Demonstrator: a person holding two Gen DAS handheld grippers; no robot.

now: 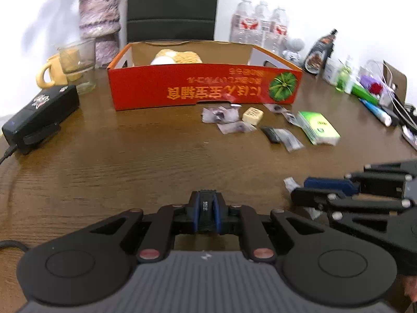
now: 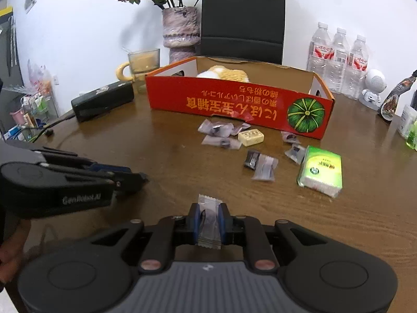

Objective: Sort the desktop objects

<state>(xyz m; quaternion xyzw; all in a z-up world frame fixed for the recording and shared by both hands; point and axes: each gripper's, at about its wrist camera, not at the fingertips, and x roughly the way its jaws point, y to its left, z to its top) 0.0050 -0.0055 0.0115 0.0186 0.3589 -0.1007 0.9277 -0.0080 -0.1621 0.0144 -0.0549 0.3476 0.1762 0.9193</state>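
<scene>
My left gripper (image 1: 207,208) is shut on a small black object with a tiny label, held low over the wooden table (image 1: 130,161). My right gripper (image 2: 209,221) is shut on a clear wrapped packet (image 2: 208,232) with something dark inside. In the left wrist view the right gripper (image 1: 299,190) comes in from the right with the packet's white end (image 1: 289,182) sticking out. Ahead stands a red cardboard box (image 2: 234,104) with pale yellow things inside. In front of it lie several wrapped packets (image 2: 216,130), a yellow block (image 2: 250,137) and a green tissue pack (image 2: 322,172).
A black case (image 1: 41,114) with a cable lies at the left, with a glass (image 1: 78,62), a yellow mug and a vase behind it. Water bottles (image 2: 338,60) and a white robot figure (image 2: 372,88) stand at the back right. Small bottles and tubes (image 1: 365,88) crowd the right edge.
</scene>
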